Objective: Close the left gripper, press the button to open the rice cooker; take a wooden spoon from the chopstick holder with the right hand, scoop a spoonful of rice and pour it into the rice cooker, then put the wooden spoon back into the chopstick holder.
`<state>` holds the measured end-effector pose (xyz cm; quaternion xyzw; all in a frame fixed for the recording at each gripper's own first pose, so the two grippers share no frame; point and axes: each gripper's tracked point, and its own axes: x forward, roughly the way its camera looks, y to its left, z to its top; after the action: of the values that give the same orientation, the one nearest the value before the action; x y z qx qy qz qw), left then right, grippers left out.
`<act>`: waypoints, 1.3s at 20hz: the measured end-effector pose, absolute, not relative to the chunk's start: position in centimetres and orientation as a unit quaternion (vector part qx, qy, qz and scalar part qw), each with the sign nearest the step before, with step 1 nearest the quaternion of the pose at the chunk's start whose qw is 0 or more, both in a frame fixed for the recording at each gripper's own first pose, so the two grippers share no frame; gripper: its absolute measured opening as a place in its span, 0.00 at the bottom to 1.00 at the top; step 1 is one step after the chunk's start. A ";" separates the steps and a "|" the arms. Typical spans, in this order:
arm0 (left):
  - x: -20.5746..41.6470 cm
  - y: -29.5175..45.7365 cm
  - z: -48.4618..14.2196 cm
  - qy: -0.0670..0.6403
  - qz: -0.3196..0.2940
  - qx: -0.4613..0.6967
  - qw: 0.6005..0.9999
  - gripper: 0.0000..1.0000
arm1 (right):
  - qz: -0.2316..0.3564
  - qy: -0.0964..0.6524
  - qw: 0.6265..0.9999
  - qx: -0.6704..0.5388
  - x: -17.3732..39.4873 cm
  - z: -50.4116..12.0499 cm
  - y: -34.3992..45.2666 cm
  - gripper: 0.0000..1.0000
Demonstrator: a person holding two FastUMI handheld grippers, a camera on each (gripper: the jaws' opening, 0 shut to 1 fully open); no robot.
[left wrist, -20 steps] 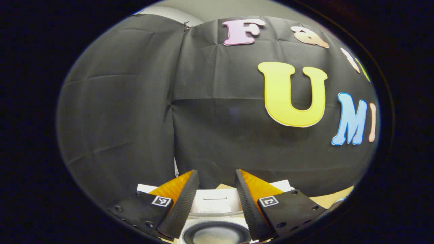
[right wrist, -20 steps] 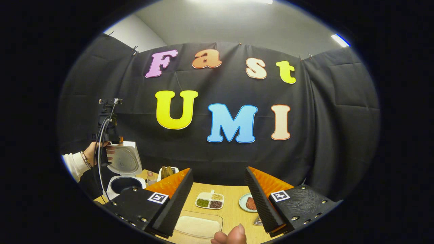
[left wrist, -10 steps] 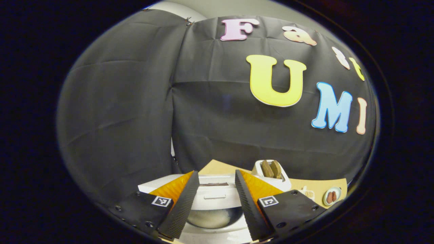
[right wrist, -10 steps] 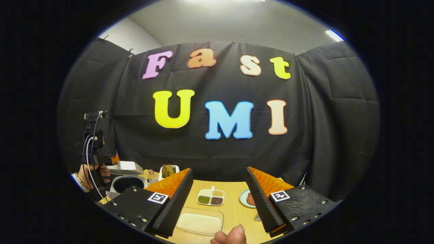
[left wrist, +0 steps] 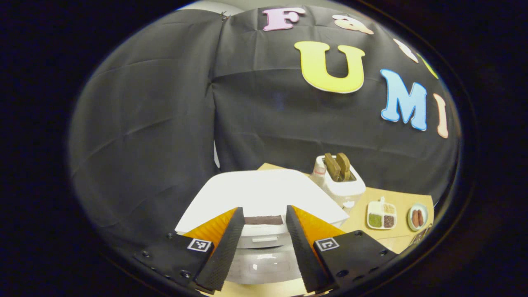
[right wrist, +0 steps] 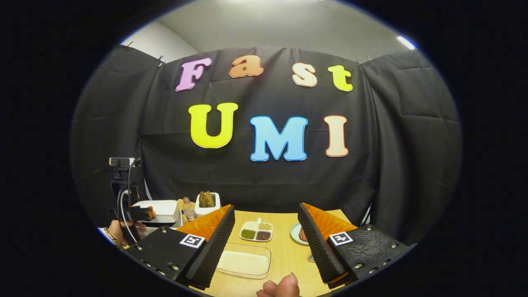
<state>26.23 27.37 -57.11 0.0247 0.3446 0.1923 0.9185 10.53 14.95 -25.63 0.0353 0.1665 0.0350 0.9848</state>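
Left tongs [left wrist: 262,247] over rice cooker [left wrist: 264,198] (lid down)

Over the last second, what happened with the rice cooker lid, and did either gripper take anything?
The rice cooker lid swung down from upright to lying flat over the pot, with the left gripper following it down, fingers apart. The rice cooker now looks closed in the right gripper view. The right gripper stayed open and empty above the tray of rice; the sectioned dish has not moved.
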 end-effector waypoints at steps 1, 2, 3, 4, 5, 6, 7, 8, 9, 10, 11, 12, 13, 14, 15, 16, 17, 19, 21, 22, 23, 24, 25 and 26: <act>25.7 27.3 -58.1 0.354 0.194 0.021 0.914 0.76 | 0.034 0.168 0.985 0.036 10.2 -25.7 14.9 0.94; 25.1 27.3 -59.0 0.364 0.197 0.018 0.910 0.76 | 0.033 0.169 0.984 0.036 10.0 -25.7 14.7 0.94; 24.4 27.2 -59.9 0.377 0.202 0.016 0.904 0.77 | 0.032 0.170 0.984 0.036 9.7 -25.8 14.6 0.94; 24.0 27.5 -60.6 0.385 0.208 0.014 0.899 0.77 | 0.032 0.171 0.984 0.037 9.4 -25.7 14.5 0.94; 23.5 27.6 -61.0 0.385 0.214 0.010 0.898 0.77 | 0.030 0.172 0.984 0.038 9.1 -25.9 14.3 0.94; 23.9 27.7 -60.7 0.369 0.216 0.011 0.904 0.79 | 0.029 0.174 0.984 0.040 8.9 -25.9 14.2 0.94; 23.9 27.8 -60.9 0.370 0.216 0.015 0.904 0.82 | 0.027 0.175 0.983 0.042 8.7 -26.0 14.1 0.94; 23.8 27.9 -60.9 0.372 0.214 0.022 0.903 0.84 | 0.025 0.176 0.983 0.046 8.4 -26.0 13.9 0.94; 23.5 27.8 -60.9 0.377 0.212 0.024 0.901 0.79 | 0.023 0.178 0.982 0.051 8.2 -26.0 13.8 0.94; 23.3 27.7 -61.0 0.386 0.216 0.011 0.897 0.82 | 0.023 0.179 0.982 0.055 7.9 -26.1 13.8 0.94; 23.5 27.6 -61.0 0.392 0.219 -0.001 0.894 0.78 | 0.022 0.179 0.982 0.058 7.7 -26.0 13.8 0.94; 23.5 27.5 -61.1 0.401 0.219 -0.004 0.890 0.79 | 0.022 0.176 0.982 0.058 7.6 -25.7 13.7 0.94; 23.4 27.7 -61.0 0.409 0.218 0.001 0.886 0.85 | 0.024 0.174 0.983 0.056 7.5 -25.6 13.7 0.94; 23.4 27.6 -60.8 0.415 0.218 0.001 0.883 0.82 | 0.026 0.170 0.983 0.056 7.5 -25.3 13.7 0.94; 23.3 27.1 -60.5 0.424 0.211 -0.008 0.881 0.82 | 0.028 0.164 0.984 0.056 7.5 -24.8 13.6 0.94; 20.4 26.7 -59.1 0.424 0.204 -0.016 0.882 0.82 | 0.028 0.159 0.985 0.057 7.7 -24.5 13.3 0.94; 20.4 26.5 -58.1 0.414 0.202 -0.016 0.888 0.82 | 0.029 0.154 0.986 0.060 7.7 -24.2 13.0 0.94; 20.8 26.3 -55.3 0.379 0.203 0.002 0.903 0.83 | 0.030 0.150 0.986 0.066 7.9 -24.0 12.2 0.94; 19.8 24.9 -51.4 0.353 0.196 0.017 0.915 0.82 | 0.029 0.148 0.986 0.069 7.9 -23.8 11.0 0.94; 19.4 23.9 -49.2 0.339 0.188 0.013 0.922 0.82 | 0.028 0.145 0.987 0.070 7.9 -23.5 10.2 0.98; 18.6 22.4 -47.2 0.328 0.177 0.006 0.928 0.83 | 0.027 0.142 0.987 0.071 7.8 -23.3 9.4 0.94; 17.6 20.6 -45.2 0.316 0.165 -0.003 0.934 0.83 | 0.027 0.140 0.987 0.072 7.8 -23.0 8.4 0.94; 16.3 18.9 -43.2 0.303 0.152 -0.009 0.941 0.83 | 0.029 0.138 0.987 0.072 7.6 -22.8 7.4 0.94; 15.2 17.1 -41.1 0.289 0.142 -0.012 0.947 0.83 | 0.032 0.138 0.987 0.070 7.5 -22.5 6.3 0.94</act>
<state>15.21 17.10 -41.07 -0.0118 0.2895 0.1419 0.9465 7.46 6.29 -22.50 0.0704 0.1382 0.0320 0.9874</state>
